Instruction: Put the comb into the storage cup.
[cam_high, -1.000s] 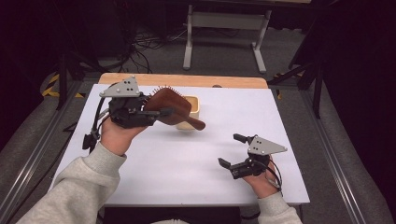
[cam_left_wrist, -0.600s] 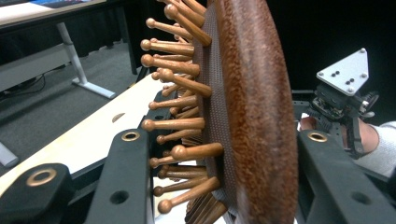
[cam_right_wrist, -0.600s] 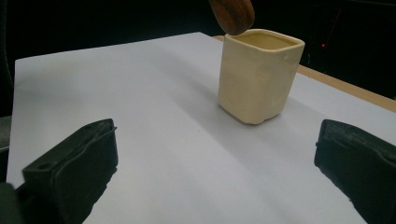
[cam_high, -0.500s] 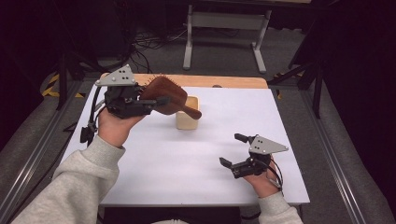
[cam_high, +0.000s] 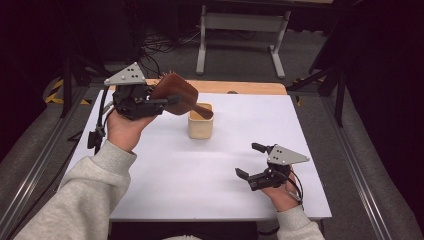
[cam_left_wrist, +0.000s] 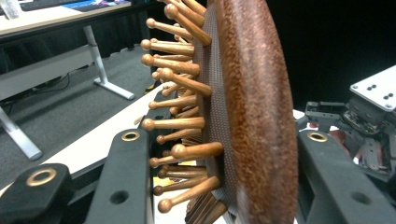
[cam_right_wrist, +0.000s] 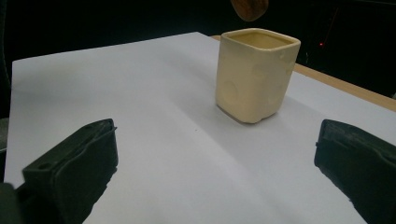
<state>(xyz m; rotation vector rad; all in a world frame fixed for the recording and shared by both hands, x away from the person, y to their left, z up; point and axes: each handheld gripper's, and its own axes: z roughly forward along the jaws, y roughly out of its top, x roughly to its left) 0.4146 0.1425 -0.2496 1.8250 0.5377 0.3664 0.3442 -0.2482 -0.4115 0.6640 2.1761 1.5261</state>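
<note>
Dark floor and a tangle of cables lie beyond the white rectangular table (cam_high: 200, 170), whose far edge shows a strip of bare wood. Near the middle of the far half stands a cream-coloured ceramic cup with squared, rounded sides (cam_high: 200, 121), upright and open at the top; the right gripper view shows it standing alone on the white surface (cam_right_wrist: 256, 74).

Raised above the table's far left part, the left gripper (cam_high: 167, 102) is clenched on a brown wooden paddle hairbrush with round-tipped wooden bristles (cam_high: 176, 93). It grips the brush by the head: in the left gripper view the two black jaws sit on either side of the head (cam_left_wrist: 252, 107), one against the smooth back, the other among the pins. The brush is held roughly level, its handle reaching out to the right so that the handle's end hangs over the cup's mouth, above the rim. Whether it touches the rim I cannot tell from the high view.

Low over the table's near right corner, the right gripper (cam_high: 251, 161) has its jaws spread wide with nothing between them, pointing towards the cup and well apart from it.
</note>
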